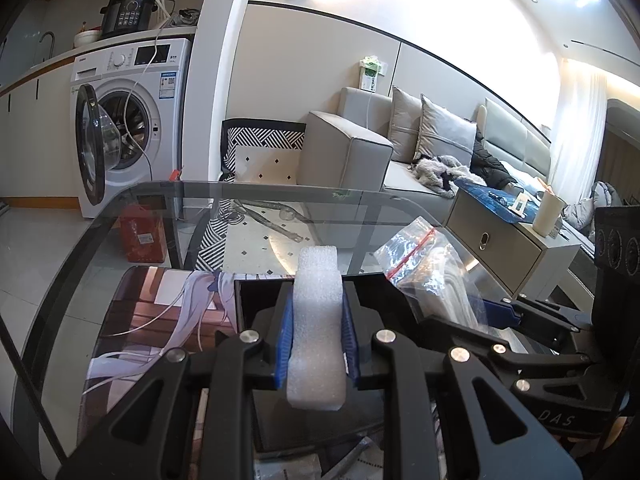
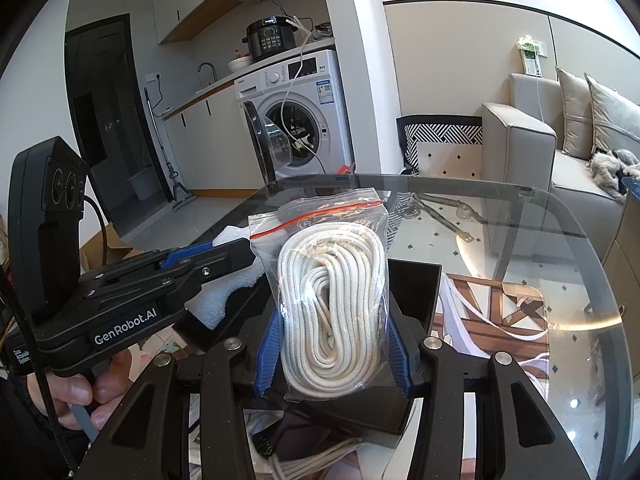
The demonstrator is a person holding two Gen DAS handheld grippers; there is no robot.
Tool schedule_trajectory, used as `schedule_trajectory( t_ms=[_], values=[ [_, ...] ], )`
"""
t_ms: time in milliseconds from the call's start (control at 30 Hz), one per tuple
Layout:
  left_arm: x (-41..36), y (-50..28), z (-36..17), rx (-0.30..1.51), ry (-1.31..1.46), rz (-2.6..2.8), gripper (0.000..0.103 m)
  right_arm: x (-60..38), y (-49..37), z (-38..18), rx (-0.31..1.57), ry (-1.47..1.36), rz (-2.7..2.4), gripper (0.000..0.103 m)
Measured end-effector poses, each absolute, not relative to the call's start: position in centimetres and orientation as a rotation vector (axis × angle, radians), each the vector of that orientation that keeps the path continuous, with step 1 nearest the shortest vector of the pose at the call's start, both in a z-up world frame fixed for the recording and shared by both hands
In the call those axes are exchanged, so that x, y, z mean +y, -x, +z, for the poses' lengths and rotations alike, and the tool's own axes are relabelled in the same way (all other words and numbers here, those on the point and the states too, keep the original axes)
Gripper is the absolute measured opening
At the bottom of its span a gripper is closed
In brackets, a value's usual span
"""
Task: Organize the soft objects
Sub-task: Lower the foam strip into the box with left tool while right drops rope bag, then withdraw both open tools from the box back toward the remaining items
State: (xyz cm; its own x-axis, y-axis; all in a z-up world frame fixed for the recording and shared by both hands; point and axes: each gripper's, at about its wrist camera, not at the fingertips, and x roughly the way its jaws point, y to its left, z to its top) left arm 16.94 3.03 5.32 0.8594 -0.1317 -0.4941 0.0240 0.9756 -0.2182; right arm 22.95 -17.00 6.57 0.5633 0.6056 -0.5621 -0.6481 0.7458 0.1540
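Observation:
My left gripper (image 1: pixel 318 312) is shut on a white foam strip (image 1: pixel 318 320) that stands upright between its blue pads, above a black box (image 1: pixel 256 296) on the glass table. My right gripper (image 2: pixel 331 332) is shut on a clear zip bag of coiled white rope (image 2: pixel 334 292), also held over the black box (image 2: pixel 416 284). In the left wrist view the bag of rope (image 1: pixel 424 264) and the right gripper (image 1: pixel 500 314) show at the right. In the right wrist view the left gripper (image 2: pixel 224 250) with the foam (image 2: pixel 218 304) shows at the left, a hand under it.
A round glass table (image 1: pixel 120 216) carries a printed mat (image 1: pixel 160 320) beside the box. Papers and loose cord (image 2: pixel 320 456) lie near the front. Behind stand a washing machine (image 1: pixel 132 120) with its door open, a grey sofa (image 1: pixel 352 148) and a low cabinet (image 1: pixel 504 236).

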Motion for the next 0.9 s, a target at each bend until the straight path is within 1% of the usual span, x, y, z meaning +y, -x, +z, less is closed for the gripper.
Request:
schedule_trajectory(
  t_ms=[300, 400, 467, 500, 533, 567, 600, 667, 700, 733, 767, 800, 900],
  values=[
    [2.6, -17.8, 4.7, 0.535, 0.194, -0.075, 0.020, -16.4, -23.8, 5.7, 0.646, 0.105, 0.737, 0.047],
    [2.3, -17.8, 4.5, 0.548, 0.185, -0.078, 0.022, -15.9, -23.7, 5.4, 0.643, 0.156, 0.730, 0.052],
    [2.4, -17.7, 4.5, 0.551, 0.185, -0.077, 0.032, -16.1, -23.1, 5.6, 0.616, 0.180, 0.693, 0.052],
    [2.6, -17.6, 4.6, 0.547, 0.194, -0.084, 0.042, -16.3, -23.1, 5.6, 0.616, 0.179, 0.692, 0.053],
    [2.6, -17.5, 4.7, 0.545, 0.196, -0.085, 0.051, -16.6, -22.9, 5.7, 0.613, 0.174, 0.690, 0.056],
    [2.7, -17.3, 4.8, 0.542, 0.195, -0.086, 0.052, -16.9, -22.7, 5.9, 0.607, 0.168, 0.684, 0.059],
    [2.7, -17.1, 5.0, 0.537, 0.187, -0.090, 0.052, -17.3, -22.5, 6.1, 0.602, 0.168, 0.675, 0.065],
    [2.7, -16.6, 5.2, 0.530, 0.172, -0.091, 0.054, -17.9, -21.9, 6.4, 0.589, 0.176, 0.659, 0.069],
    [2.7, -16.4, 5.3, 0.529, 0.166, -0.088, 0.062, -18.3, -21.6, 6.6, 0.586, 0.180, 0.653, 0.073],
    [2.7, -16.1, 5.5, 0.527, 0.162, -0.085, 0.080, -18.6, -21.3, 6.8, 0.586, 0.182, 0.650, 0.083],
    [2.8, -15.8, 5.6, 0.523, 0.163, -0.081, 0.089, -18.9, -20.8, 6.9, 0.589, 0.183, 0.648, 0.088],
    [3.0, -15.3, 5.8, 0.510, 0.167, -0.071, 0.102, -19.2, -20.3, 7.0, 0.587, 0.187, 0.647, 0.094],
    [3.1, -14.2, 6.2, 0.492, 0.153, -0.061, 0.103, -20.3, -18.8, 7.2, 0.593, 0.195, 0.656, 0.100]
  ],
)
